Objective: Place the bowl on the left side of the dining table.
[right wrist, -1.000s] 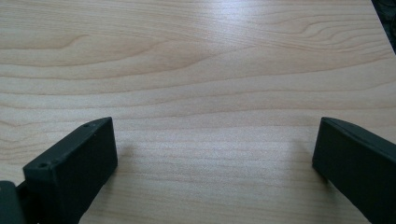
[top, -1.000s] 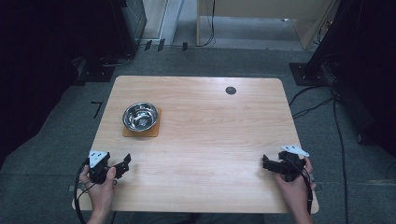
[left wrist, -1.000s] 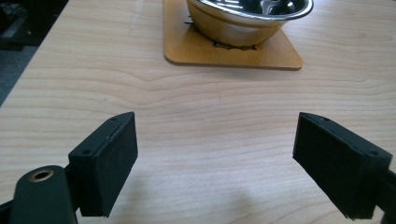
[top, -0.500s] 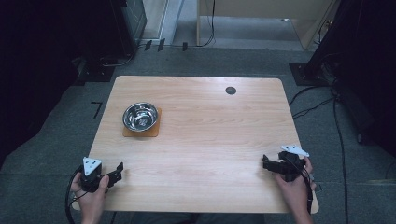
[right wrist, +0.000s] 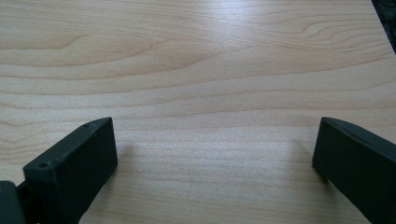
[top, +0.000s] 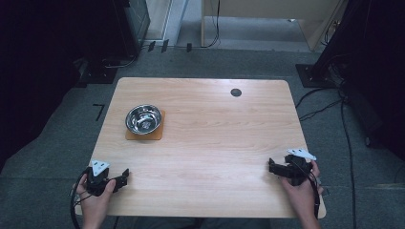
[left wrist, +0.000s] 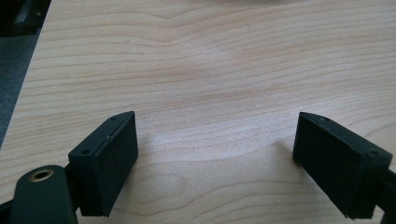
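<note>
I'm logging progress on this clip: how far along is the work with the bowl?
Nothing looks done yet: the steel bowl sits untouched on its brown mat at the table's far left. Nothing is in hand; the left gripper and right gripper rest at the near edge, jaws wide apart over bare wood. Reaching for and handling the bowl is all left.
</note>
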Demonstrator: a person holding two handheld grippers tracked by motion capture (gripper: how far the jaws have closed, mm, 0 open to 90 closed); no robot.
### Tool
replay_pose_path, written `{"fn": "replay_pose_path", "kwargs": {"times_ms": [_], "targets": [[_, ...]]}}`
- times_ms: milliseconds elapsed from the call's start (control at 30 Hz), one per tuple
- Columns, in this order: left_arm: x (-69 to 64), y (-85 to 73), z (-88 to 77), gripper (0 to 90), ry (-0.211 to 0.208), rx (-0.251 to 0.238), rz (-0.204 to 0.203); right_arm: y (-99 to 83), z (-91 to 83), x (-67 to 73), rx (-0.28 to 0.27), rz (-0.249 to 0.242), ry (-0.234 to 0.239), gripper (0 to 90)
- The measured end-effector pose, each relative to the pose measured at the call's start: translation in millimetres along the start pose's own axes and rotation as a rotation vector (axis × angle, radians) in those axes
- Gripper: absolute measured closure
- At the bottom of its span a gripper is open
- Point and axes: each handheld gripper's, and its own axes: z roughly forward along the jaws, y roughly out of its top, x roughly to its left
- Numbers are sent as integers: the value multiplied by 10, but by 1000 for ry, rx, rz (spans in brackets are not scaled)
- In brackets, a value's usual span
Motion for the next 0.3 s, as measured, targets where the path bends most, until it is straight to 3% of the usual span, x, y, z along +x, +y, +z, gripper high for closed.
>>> {"fn": "replay_pose_path", "kwargs": {"times_ms": [300], "targets": [[-8, 8, 8, 136, -14, 1, 13, 0, 0, 0, 0, 0, 0, 0]]}}
